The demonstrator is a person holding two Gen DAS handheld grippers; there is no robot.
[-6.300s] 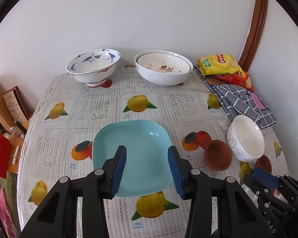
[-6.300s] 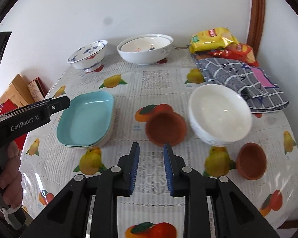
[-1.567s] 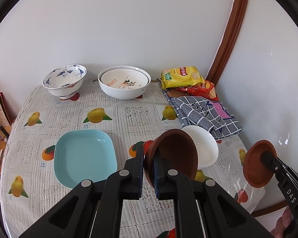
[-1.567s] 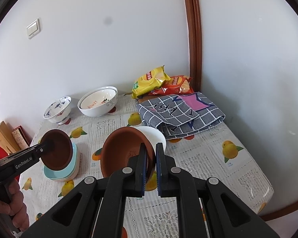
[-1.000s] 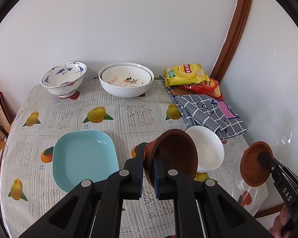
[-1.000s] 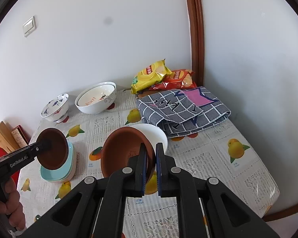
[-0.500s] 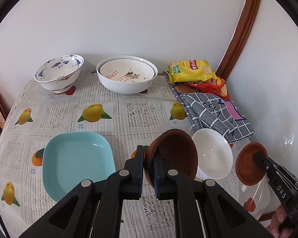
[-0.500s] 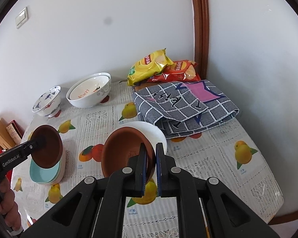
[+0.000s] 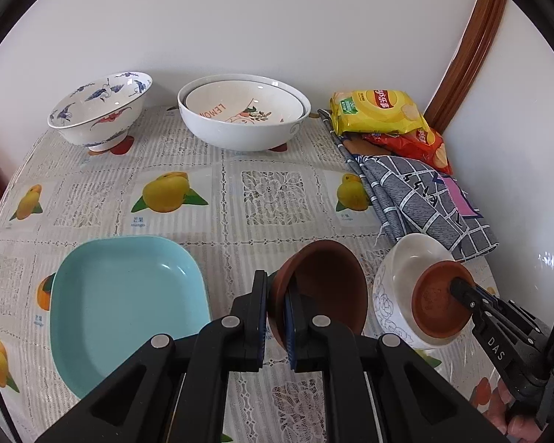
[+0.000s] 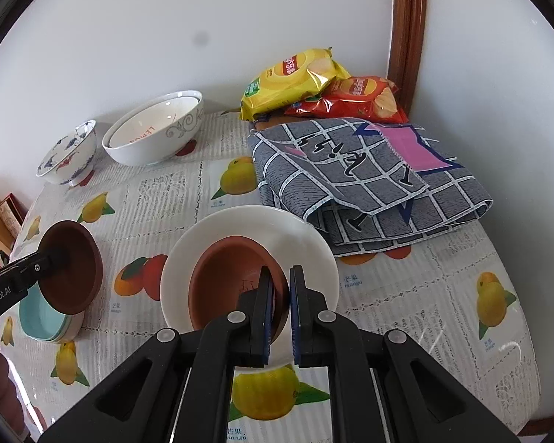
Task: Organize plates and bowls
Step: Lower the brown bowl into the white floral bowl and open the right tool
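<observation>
My left gripper (image 9: 275,312) is shut on the rim of a brown clay bowl (image 9: 325,288), held tilted above the table just right of the light blue plate (image 9: 125,306). It also shows in the right wrist view (image 10: 72,267). My right gripper (image 10: 279,297) is shut on the rim of a second brown clay bowl (image 10: 229,277), which sits down inside the white bowl (image 10: 306,247). In the left wrist view that brown bowl (image 9: 435,306) rests in the white bowl (image 9: 391,288).
At the back stand a blue-patterned bowl (image 9: 99,110) and a stacked pair of large white bowls (image 9: 243,114). Chip bags (image 9: 380,110) and a folded grey checked cloth (image 9: 421,199) lie at the right. The table edge runs close on the right.
My right gripper has lowered its brown bowl into the white bowl. My left gripper has moved closer to the table with its brown bowl still held.
</observation>
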